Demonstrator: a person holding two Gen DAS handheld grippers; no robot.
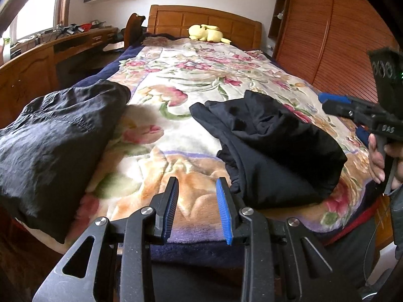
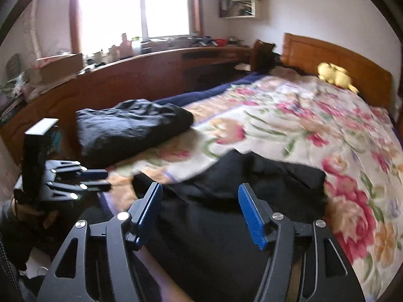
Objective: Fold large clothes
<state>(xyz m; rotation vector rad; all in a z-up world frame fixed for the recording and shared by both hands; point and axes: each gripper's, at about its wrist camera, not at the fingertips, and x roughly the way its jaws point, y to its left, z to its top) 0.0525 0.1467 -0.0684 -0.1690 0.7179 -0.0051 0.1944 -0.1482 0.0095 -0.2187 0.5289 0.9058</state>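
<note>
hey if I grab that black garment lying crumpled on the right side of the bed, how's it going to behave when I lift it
The crumpled black garment will probably be floppy: it lies in soft, uneven folds on the floral blanket, so it should drape and unfold when lifted. It looks thin and smooth, so likely light and perhaps slippery between the jaws. Grabbed at one point, loose layers may trail.

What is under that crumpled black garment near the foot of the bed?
The black garment lies on the floral blanket, which shows all around it. Anything under its folds is covered and cannot be seen.
</note>
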